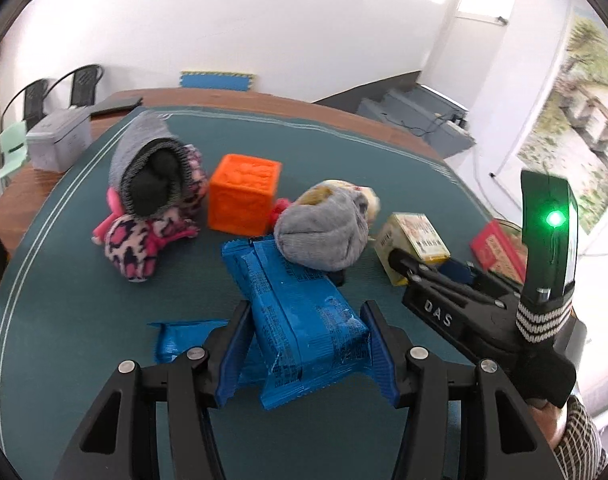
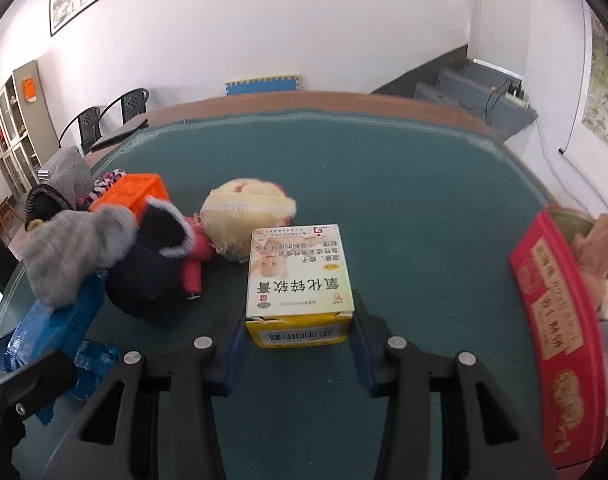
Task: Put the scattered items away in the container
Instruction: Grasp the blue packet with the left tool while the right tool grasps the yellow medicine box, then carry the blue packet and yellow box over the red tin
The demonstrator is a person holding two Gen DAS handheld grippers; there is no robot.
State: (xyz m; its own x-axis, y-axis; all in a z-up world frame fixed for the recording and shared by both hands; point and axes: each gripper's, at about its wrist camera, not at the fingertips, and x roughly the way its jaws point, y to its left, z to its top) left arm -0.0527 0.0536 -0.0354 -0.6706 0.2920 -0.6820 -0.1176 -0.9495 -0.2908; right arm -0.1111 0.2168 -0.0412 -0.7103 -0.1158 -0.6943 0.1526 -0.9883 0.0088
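The left gripper (image 1: 304,344) clamps the crinkly blue foil snack packet (image 1: 299,312), light and slippery, while the right gripper (image 2: 297,336) fingers pinch the stiff yellow-and-white cardboard box's (image 2: 297,276) sides, the red container (image 2: 552,320) at three o'clock.

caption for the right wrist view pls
Right tongs closed around a yellow-and-white medicine box on the green mat.

Left mat (image 2: 384,184) crowded: socks (image 2: 79,248), orange cube (image 2: 137,192). Open mat between box (image 2: 297,276) and red tin (image 2: 552,304).
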